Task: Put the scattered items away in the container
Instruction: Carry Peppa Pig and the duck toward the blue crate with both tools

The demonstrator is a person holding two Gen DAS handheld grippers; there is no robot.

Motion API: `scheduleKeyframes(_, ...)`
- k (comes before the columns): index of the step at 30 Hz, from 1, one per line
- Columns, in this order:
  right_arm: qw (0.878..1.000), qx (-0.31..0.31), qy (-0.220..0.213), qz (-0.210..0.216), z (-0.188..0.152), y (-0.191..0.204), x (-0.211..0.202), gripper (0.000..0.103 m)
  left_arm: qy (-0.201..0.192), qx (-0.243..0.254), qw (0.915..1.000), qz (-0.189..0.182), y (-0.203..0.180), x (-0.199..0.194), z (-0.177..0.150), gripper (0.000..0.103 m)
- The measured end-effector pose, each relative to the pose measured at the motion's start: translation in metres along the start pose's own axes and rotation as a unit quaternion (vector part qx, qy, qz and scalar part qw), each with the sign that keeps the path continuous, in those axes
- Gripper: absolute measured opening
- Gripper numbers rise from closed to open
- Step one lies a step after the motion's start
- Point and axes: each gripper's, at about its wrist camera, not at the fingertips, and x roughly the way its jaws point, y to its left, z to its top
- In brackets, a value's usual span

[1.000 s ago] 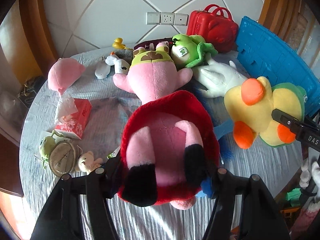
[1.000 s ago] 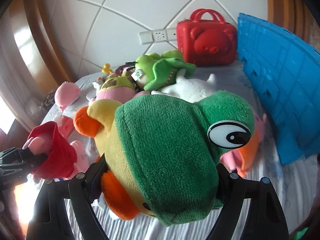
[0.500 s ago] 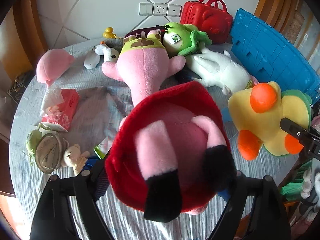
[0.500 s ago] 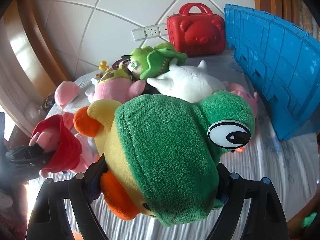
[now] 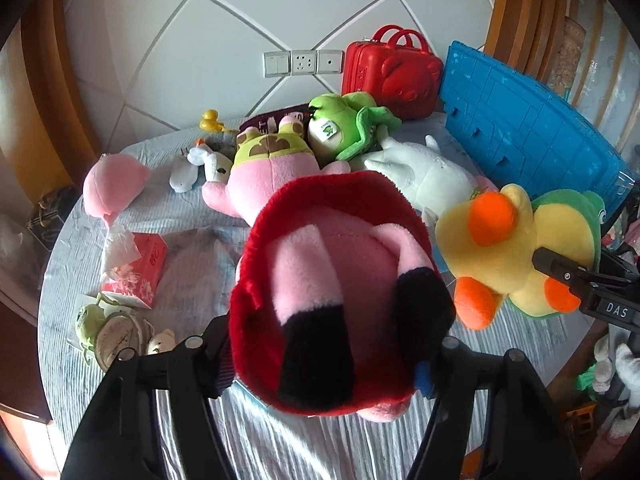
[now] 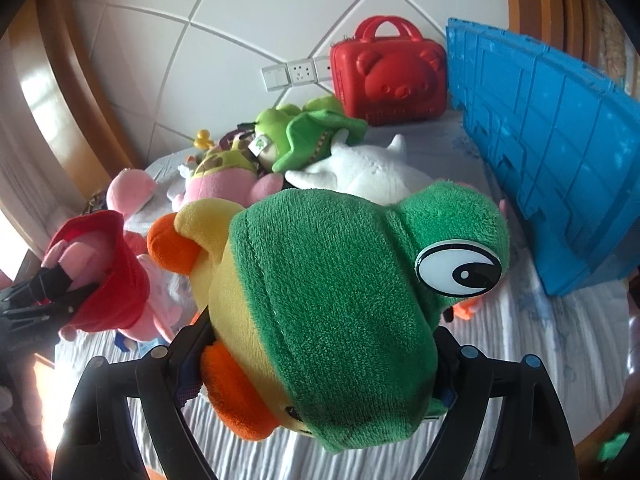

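Left gripper (image 5: 320, 356) closing on pig plush (image 5: 340, 280), crate (image 5: 520, 128) near

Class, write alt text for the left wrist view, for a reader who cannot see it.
The left gripper, its jaws closing, holds a pink plush in a red dress above a round table strewn with soft toys. To the right, the right gripper holds a yellow and green duck plush near a blue crate.
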Motion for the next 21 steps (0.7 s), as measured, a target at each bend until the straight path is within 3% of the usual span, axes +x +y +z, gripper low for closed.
scheduleKeyframes(10,0.997,0.028,-0.034,-0.056,-0.04,-0.001,-0.07,0.086,-0.021,0.061,0.9963,-0.057,-0.029,-0.038,-0.021,0.066)
scheduleKeyframes(21,0.99,0.082,-0.057,-0.105,-0.087,-0.049,-0.136,0.086,-0.024,0.112,0.9882,-0.102,-0.102,-0.06,-0.037,0.066)
